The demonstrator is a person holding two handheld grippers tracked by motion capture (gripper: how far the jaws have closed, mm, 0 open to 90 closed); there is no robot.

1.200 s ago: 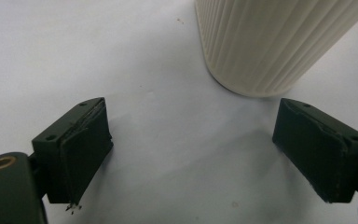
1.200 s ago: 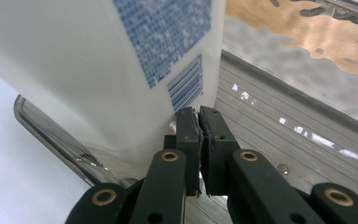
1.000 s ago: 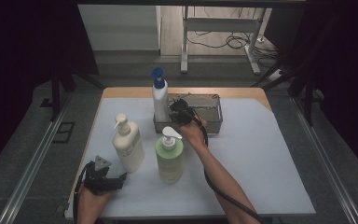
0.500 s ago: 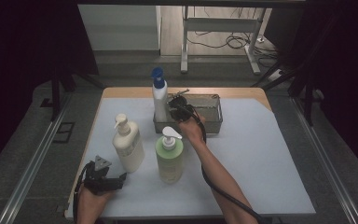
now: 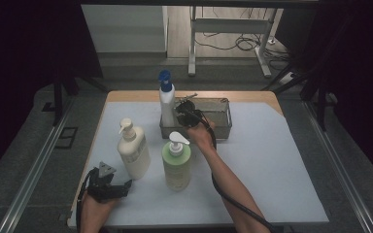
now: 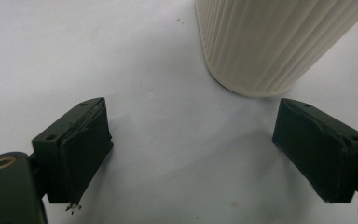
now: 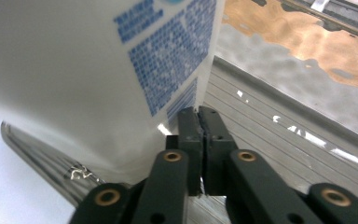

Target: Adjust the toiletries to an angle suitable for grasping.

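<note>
Overhead faces forward (gripper cameras sit close).

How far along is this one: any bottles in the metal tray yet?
Done: the white blue-capped bottle stands in the metal tray. In hand: nothing; the right gripper is shut beside it, the left gripper open near the cream bottle. Left: cream and green bottle, both on the table.

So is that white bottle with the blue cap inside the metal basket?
Yes. The white bottle stands upright in the basket's left end, beside the shut right claw.
</note>
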